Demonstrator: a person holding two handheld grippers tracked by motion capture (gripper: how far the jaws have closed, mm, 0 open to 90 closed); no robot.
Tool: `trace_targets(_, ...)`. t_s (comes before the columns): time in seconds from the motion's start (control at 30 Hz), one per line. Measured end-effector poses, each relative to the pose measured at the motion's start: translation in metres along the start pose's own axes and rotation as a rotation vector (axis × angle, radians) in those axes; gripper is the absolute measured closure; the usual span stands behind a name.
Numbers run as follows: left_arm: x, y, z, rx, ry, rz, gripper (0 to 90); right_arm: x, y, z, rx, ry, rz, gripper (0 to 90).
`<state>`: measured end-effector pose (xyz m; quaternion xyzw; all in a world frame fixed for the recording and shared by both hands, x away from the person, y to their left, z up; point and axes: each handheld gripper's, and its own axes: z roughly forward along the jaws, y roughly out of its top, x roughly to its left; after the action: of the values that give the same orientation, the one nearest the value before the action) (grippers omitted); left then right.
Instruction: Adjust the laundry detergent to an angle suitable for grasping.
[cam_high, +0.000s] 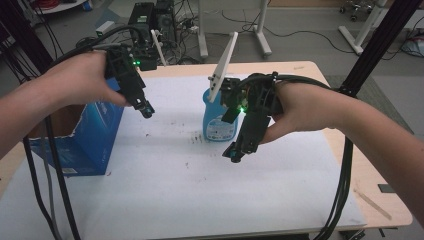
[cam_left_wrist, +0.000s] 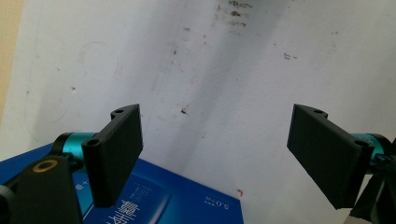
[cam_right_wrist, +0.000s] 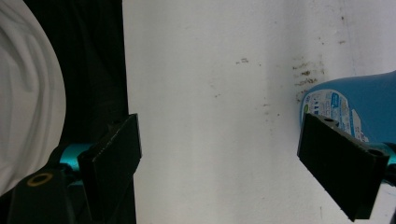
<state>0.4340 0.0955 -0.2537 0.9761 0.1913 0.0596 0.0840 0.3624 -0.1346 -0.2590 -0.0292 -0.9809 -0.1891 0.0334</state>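
Note:
A blue bottle (cam_high: 216, 120) with a printed label stands near the middle of the white mat (cam_high: 165, 190). A blue cardboard box (cam_high: 85, 140) with an open top stands at the mat's left. My left gripper (cam_high: 145, 109) hangs above the mat just right of the box, its jaws wide apart with nothing between them (cam_left_wrist: 215, 154); the box's top edge (cam_left_wrist: 159, 198) lies below it. My right gripper (cam_high: 235, 151) points down beside the bottle's front right, open and holding nothing (cam_right_wrist: 219, 168). The bottle (cam_right_wrist: 355, 102) lies past its right jaw.
The mat covers a wooden table (cam_high: 370, 185). A thin light stick (cam_high: 372, 203) lies near the table's right front corner. Black cables (cam_high: 45, 165) hang at both sides. Black frame posts (cam_high: 372, 50) and computer cases (cam_high: 150, 20) stand beyond the far edge.

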Motion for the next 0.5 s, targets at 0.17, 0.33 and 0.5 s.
trace_targets(0.17, 0.0005, -0.0004, 0.0007, 0.004, 0.001, 0.003, 18.4, -0.0004, -0.0002, 0.0003, 0.004, -0.002, 0.001, 13.2)
trace_targets(0.33, 0.0002, 0.0001, 0.0008, 0.001, 0.000, 0.001, 18.4, -0.0005, 0.0006, 0.0012, 0.001, 0.000, -0.001, 13.2)
trace_targets(0.5, -0.0001, 0.0002, 0.0007, 0.005, -0.001, 0.001, 18.4, -0.0012, 0.0005, 0.0014, 0.001, 0.003, -0.001, 13.2)
